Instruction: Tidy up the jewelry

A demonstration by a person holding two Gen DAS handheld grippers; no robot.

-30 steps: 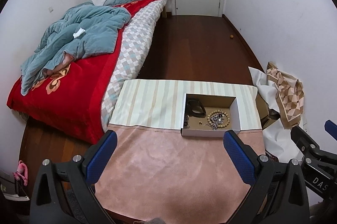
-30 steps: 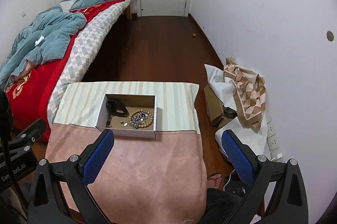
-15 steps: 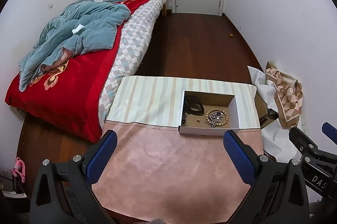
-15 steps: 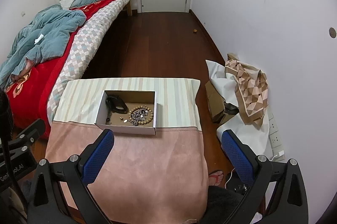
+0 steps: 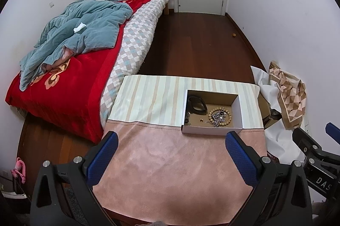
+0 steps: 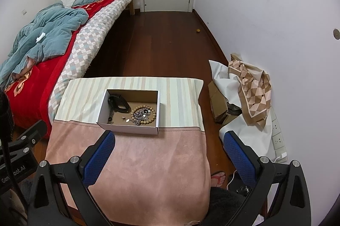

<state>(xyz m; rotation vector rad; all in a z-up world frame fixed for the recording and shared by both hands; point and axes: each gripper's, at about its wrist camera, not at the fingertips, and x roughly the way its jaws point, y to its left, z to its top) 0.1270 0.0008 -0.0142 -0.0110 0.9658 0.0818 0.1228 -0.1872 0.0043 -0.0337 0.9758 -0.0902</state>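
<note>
Change: both cameras have risen a little; the box sits lower and smaller in each view than a second ago.
Left wrist: left gripper (image 5: 171,142) jaws spread wide, empty, above the pink tabletop (image 5: 170,166); cardboard box (image 5: 212,131) ahead holds wooden bead bracelet (image 5: 220,117).
Right wrist: right gripper (image 6: 170,140) jaws spread, empty; box (image 6: 129,129) ahead-left, black band (image 6: 119,103) inside.

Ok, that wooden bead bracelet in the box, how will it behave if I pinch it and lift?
The bead bracelet will probably hang limp, being strung round beads. A metal jewelry tangle lies inside its ring, so that may snag and lift too. It looks light, though round beads could slip between the pads.
</note>
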